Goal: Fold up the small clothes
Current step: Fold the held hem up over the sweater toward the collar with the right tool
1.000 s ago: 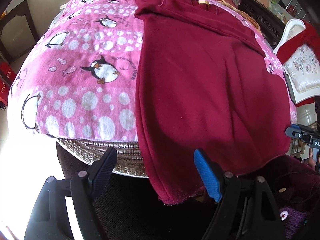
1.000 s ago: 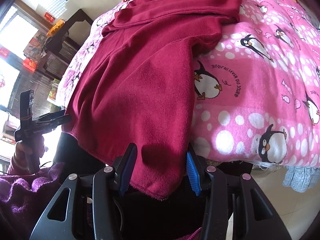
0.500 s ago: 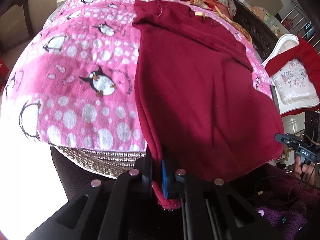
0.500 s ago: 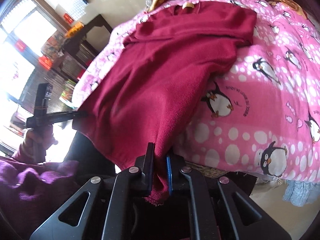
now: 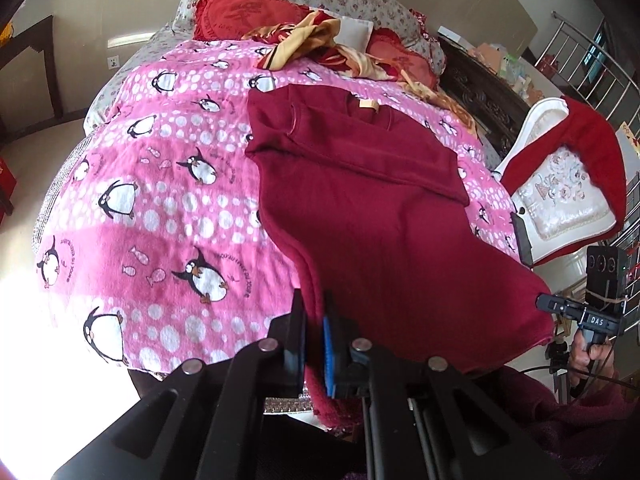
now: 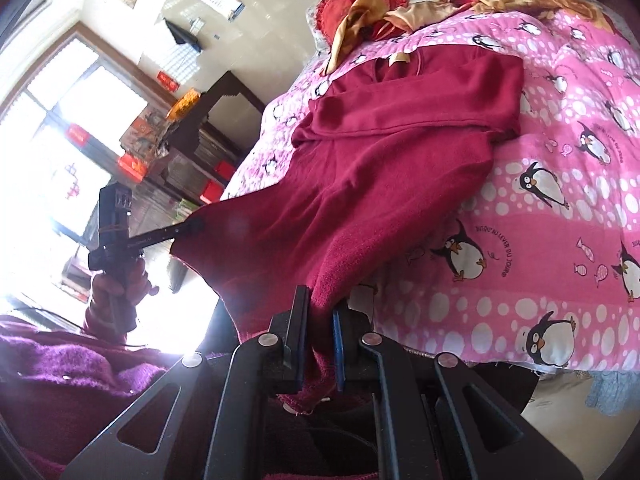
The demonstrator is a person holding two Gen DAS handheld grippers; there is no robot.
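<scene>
A dark red sweater (image 5: 380, 216) lies lengthwise on a pink penguin blanket (image 5: 160, 200), collar at the far end and sleeves folded across the chest. My left gripper (image 5: 314, 320) is shut on the hem's left corner, which is lifted off the bed edge. My right gripper (image 6: 320, 312) is shut on the sweater (image 6: 380, 168) at the hem's other corner, also raised. The hem hangs stretched between the two. In the left wrist view the right gripper (image 5: 546, 304) shows at the far right, held in a hand. In the right wrist view the left gripper (image 6: 196, 224) shows at the left.
Red cushions (image 5: 240, 12) and a yellow-red cloth (image 5: 312, 40) lie at the head of the bed. A white chair (image 5: 560, 200) draped with red fabric stands right of the bed. A dark wooden cabinet (image 6: 224, 112) and bright windows lie on the other side.
Both grippers went from open around the hem corners to shut on them. Both then rose, lifting the hem off the bed edge so that more of the bed shows.
</scene>
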